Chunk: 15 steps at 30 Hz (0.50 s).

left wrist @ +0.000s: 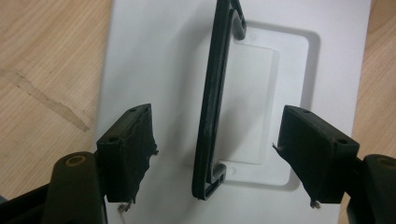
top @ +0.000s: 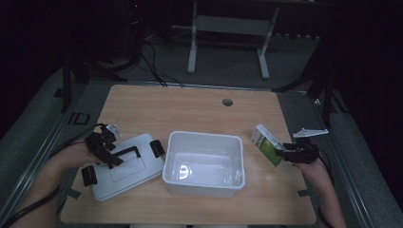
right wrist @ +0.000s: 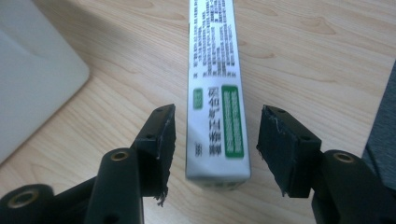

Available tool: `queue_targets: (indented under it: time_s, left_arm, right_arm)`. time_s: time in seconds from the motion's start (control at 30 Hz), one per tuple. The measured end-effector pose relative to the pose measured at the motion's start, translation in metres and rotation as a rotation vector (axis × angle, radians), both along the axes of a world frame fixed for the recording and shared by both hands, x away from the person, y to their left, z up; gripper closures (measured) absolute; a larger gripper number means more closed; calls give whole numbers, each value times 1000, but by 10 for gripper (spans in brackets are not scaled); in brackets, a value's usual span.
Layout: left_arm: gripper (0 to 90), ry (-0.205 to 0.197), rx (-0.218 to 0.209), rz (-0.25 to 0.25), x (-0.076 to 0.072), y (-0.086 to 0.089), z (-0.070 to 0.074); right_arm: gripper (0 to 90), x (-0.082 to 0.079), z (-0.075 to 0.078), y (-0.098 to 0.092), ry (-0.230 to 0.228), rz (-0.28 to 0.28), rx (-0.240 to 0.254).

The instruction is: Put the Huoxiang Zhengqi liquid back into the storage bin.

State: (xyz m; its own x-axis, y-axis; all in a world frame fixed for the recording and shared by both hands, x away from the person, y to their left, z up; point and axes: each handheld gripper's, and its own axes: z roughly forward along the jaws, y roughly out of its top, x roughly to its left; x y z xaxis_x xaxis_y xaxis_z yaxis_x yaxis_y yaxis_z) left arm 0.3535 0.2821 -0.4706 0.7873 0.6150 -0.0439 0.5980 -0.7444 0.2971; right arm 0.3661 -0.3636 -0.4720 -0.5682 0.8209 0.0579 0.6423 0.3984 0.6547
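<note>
I set the right gripper astride the box, jaws not yet touching, ready to clamp. The left gripper stands wide over the lid handle.

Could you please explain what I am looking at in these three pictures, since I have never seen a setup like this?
A person sits at a wooden table and holds a hand-operated two-jaw gripper in each hand; there is no robot arm.

The high view looks down from above the person's side. The other two pictures come from small cameras riding on the grippers, looking along their black jaws.

On the table stand an empty white bin and, to its left, its white lid with a black handle.

The left gripper hovers over the lid, jaws open on either side of the handle without touching it.

The right gripper has a small green-and-white box between its jaws; gaps show on both sides, so it is not yet gripped.
</note>
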Motion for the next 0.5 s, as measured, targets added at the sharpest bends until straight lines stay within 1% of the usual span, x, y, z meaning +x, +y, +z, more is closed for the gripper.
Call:
queue_targets:
  time_s: [0.03,0.07,0.1,0.17,0.2,0.23,0.27,0.37,0.4,0.5]
  left_arm:
    - [272,0,1,-1,0,0,0]
    - [272,1,-2,-3,0,0,1]
    - [272,1,2,-2,0,-1,1]
    - [272,4,1,-5,0,-1,1]
    - [271,4,1,-5,0,-1,1]
    - [271,1,5,-4,0,-1,1]
    - [271,4,4,-5,0,-1,1]
    - [272,7,4,-4,0,-1,0]
    - [272,6,4,-4,0,-1,0]
    - [272,9,12,-4,0,0,-1]
  right_arm:
    - [480,3,1,2,16,6,-4]
    - [501,5,1,3,26,8,-21]
    - [503,8,2,5,39,6,-33]
    - [515,13,4,8,67,15,-43]
    - [515,13,4,8,67,15,-43]
    - [531,15,5,10,73,14,-60]
    - [535,19,7,13,87,26,-75]
    - [551,24,10,17,104,36,-105]
    - [551,27,12,18,116,41,-113]
    - [558,31,15,22,135,52,-143]
